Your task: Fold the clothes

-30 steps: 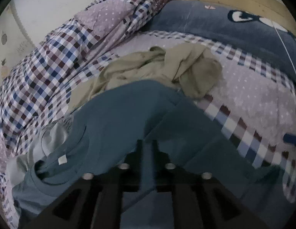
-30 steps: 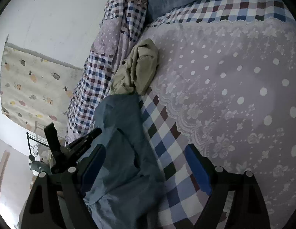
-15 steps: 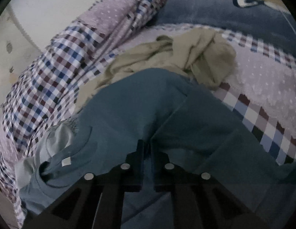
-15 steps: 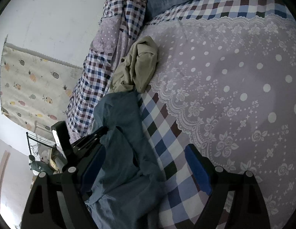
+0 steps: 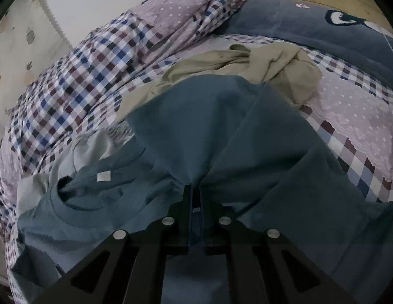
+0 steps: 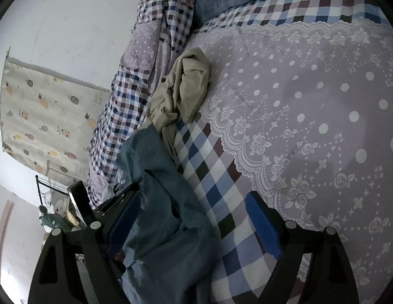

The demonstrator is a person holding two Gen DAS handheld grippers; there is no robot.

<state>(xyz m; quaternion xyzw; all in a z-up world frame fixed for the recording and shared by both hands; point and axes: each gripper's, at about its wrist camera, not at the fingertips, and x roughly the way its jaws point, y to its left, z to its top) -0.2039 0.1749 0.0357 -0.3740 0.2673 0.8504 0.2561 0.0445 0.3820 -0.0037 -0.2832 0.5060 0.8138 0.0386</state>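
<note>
The left gripper [image 5: 195,190] is clamped on the blue shirt [image 5: 209,126], which lies just before the khaki garment [image 5: 272,71]. The right gripper [image 6: 193,217] stands apart over the shirt's edge on the bed [image 6: 323,106].

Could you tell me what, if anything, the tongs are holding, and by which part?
The left tongs pinch the blue T-shirt mid-fabric, near its collar. The right tongs are open, holding nothing.

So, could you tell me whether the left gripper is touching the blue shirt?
Touching: in the left wrist view the left gripper is closed on a pinched ridge of the blue shirt.
</note>
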